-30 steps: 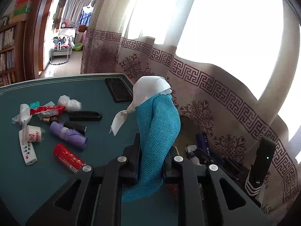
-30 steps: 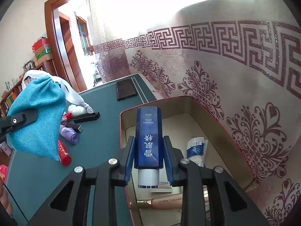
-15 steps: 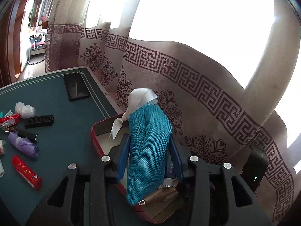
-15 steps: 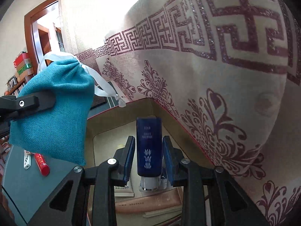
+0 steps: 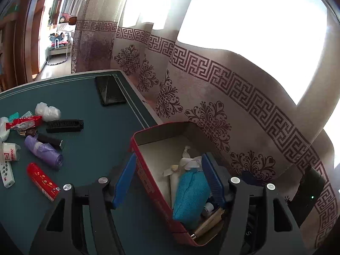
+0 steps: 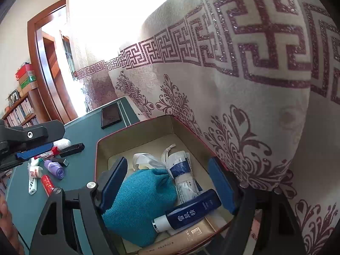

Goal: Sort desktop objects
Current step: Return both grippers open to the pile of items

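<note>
Teal pouch (image 6: 140, 204) lies in box (image 6: 136, 131)

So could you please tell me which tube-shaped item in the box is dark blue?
The dark blue bottle with the white cap, leaning against the teal pouch.

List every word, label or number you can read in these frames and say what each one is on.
"雪肌精": dark blue bottle lying in the red box.
"Z": small white packet on the green table.
Small print on the bottle's far end: too small to read.
Print on the beige tube, white pouch, red tube and white remote: too blurred to read.
</note>
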### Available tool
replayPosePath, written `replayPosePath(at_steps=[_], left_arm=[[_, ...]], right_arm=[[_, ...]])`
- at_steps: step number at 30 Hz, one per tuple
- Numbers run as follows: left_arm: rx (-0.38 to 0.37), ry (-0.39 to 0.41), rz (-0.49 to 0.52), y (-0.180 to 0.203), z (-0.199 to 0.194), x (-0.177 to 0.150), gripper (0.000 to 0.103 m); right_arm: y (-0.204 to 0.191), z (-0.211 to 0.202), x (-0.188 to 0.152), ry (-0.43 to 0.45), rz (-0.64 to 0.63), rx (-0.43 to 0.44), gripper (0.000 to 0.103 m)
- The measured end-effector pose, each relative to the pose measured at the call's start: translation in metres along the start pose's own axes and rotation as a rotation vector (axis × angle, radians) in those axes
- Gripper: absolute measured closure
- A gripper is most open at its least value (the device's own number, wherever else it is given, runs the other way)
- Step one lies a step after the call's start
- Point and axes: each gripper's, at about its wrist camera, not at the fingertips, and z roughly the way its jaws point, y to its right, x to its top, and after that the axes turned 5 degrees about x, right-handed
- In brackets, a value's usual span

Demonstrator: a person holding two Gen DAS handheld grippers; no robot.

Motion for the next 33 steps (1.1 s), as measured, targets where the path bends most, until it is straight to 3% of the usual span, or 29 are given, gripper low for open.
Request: replayPosePath(at_steps=[15, 33], left_arm=[[0.085, -0.009, -0.088, -0.057, -0.017, -0.007, 0.035], [0.315, -0.013, -0.253, -0.172, -0.035, -0.023, 0.035]], right_arm=[[-0.044, -0.005, -0.001, -0.012, -0.074, 0.066, 0.021], [-0.115, 0.006, -0.019, -0.082, -0.207, 0.190, 0.021]])
